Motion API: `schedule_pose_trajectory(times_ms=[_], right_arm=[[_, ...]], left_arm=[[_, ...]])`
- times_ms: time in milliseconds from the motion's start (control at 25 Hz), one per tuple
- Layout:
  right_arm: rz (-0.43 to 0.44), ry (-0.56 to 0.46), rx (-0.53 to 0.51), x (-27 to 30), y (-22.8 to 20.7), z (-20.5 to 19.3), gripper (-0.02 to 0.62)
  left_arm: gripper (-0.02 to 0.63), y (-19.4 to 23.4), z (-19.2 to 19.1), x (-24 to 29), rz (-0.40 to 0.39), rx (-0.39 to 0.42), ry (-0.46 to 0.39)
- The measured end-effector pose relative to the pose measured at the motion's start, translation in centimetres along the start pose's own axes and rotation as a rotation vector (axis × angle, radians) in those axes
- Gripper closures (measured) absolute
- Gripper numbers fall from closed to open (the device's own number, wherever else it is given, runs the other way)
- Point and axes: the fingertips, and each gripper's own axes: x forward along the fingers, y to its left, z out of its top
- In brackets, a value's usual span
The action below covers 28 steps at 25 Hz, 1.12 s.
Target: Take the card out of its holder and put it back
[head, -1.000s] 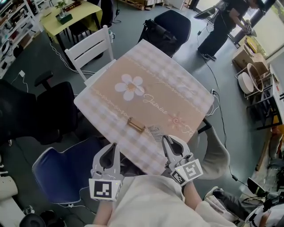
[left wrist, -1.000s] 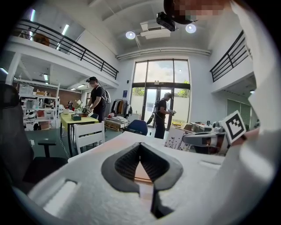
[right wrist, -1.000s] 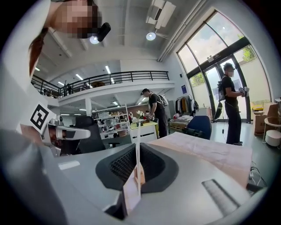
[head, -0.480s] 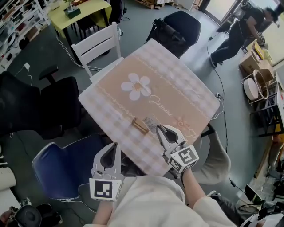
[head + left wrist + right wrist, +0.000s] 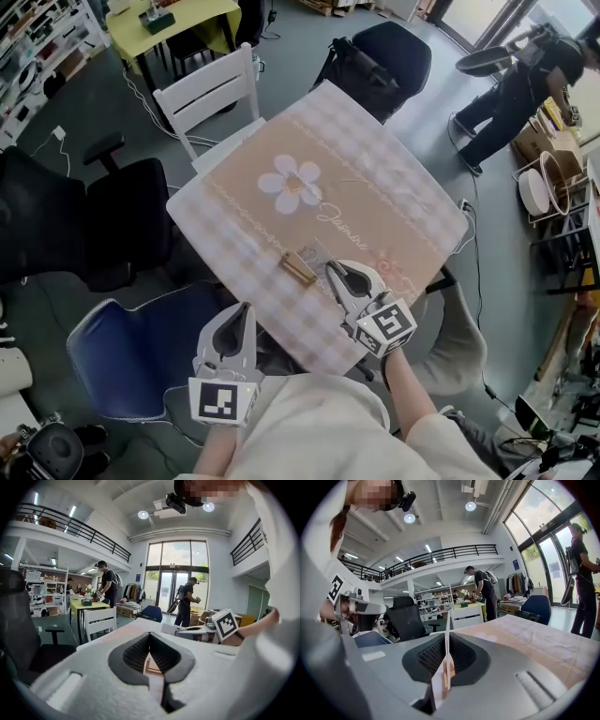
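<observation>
A small wooden card holder (image 5: 298,267) lies on the checked tablecloth (image 5: 375,187) near the table's front edge. Just to its right hangs the white card (image 5: 315,253), with my right gripper (image 5: 332,271) shut on it. In the right gripper view the card (image 5: 446,644) stands edge-on, pinched between the dark pads of the right gripper (image 5: 447,635). My left gripper (image 5: 242,311) hovers off the table's front-left edge, shut with nothing in it. In the left gripper view the holder (image 5: 152,666) shows through the loop behind the closed tips of the left gripper (image 5: 150,633).
A white chair (image 5: 208,98) stands at the table's far left side, a black office chair (image 5: 103,225) at the left, a blue chair (image 5: 131,347) under my left gripper, and a dark chair (image 5: 380,56) beyond the table. A person (image 5: 516,84) walks at the upper right.
My right gripper has moved forward and left over the table with the card, ending close beside the holder. The left gripper has stayed where it was.
</observation>
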Motion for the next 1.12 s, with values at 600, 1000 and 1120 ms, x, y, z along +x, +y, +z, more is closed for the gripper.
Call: schedule_pose_trajectory(times_ms=[600, 1000, 1120], right_arm=[[0.074, 0.041, -0.029, 2.0, 0.1, -0.9, 0.577], [0.101, 0.064, -0.044, 2.3, 0.1, -1.6, 0.577], [0.108, 0.072, -0.053, 2.4, 0.2, -1.8, 0.577]], left_arm=[[0.606, 0.7, -0.4, 1.3, 0.023, -0.02, 0.023], [0.606, 0.8, -0.6, 1.7, 0.028, -0.032, 0.025], [0.606, 0.8, -0.6, 1.8, 0.03, -0.032, 0.023]])
